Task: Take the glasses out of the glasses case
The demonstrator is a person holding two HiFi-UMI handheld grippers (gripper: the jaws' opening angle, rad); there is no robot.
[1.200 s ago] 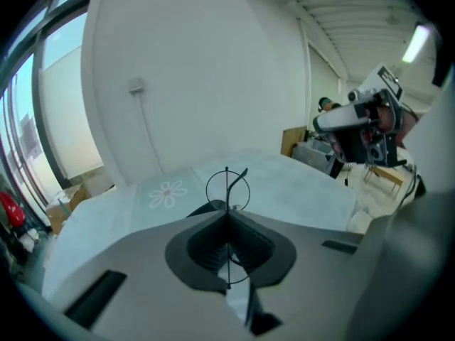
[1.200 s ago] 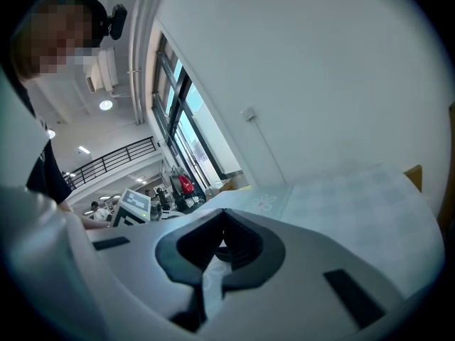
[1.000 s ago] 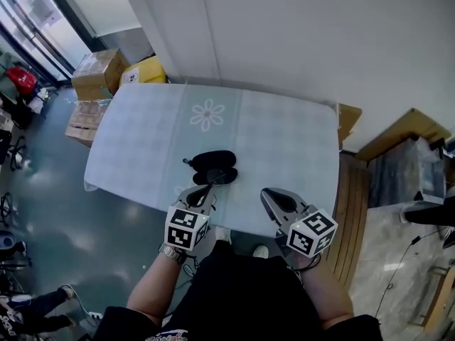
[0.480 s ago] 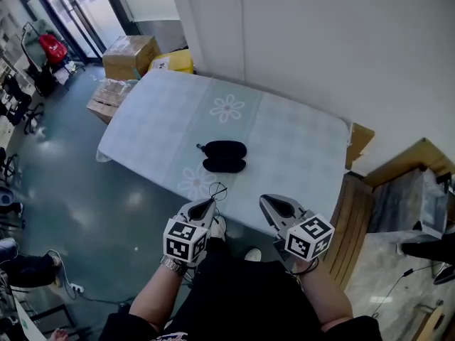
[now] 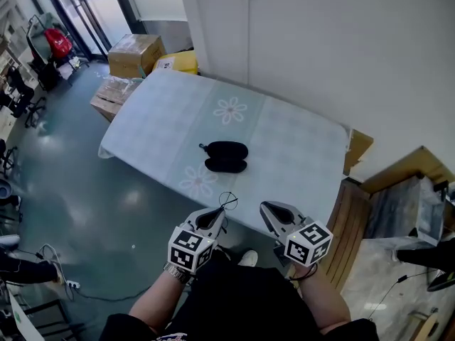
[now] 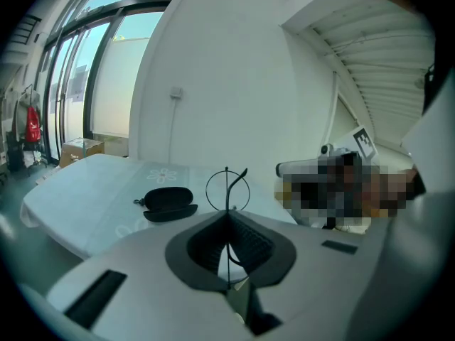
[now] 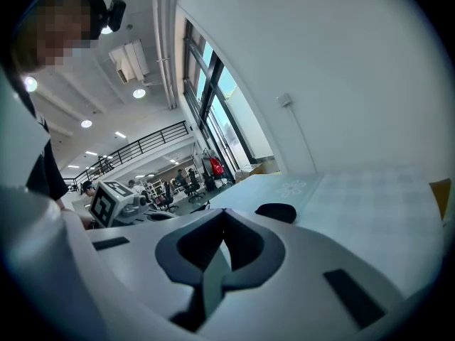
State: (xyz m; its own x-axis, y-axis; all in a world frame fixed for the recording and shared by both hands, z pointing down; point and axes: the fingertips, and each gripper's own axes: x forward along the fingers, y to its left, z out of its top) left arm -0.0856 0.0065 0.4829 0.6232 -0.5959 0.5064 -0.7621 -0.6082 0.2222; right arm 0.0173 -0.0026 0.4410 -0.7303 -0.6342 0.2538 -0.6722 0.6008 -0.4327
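Two tools short of the table (image 5: pixel 298 155): left tool (image 5: pixel 216 217) tight on glasses (image 6: pixel 227 190), right tool (image 5: pixel 267 209) closed.

Daylight poured in from tall windows (image 6: pixel 96 84) at ten o'clock, leaving soft glare on the floor (image 5: pixel 134 197). Both gripper views bowed strongly toward dark, vignetted corners, and ceiling lamps (image 7: pixel 138 93) glowed.
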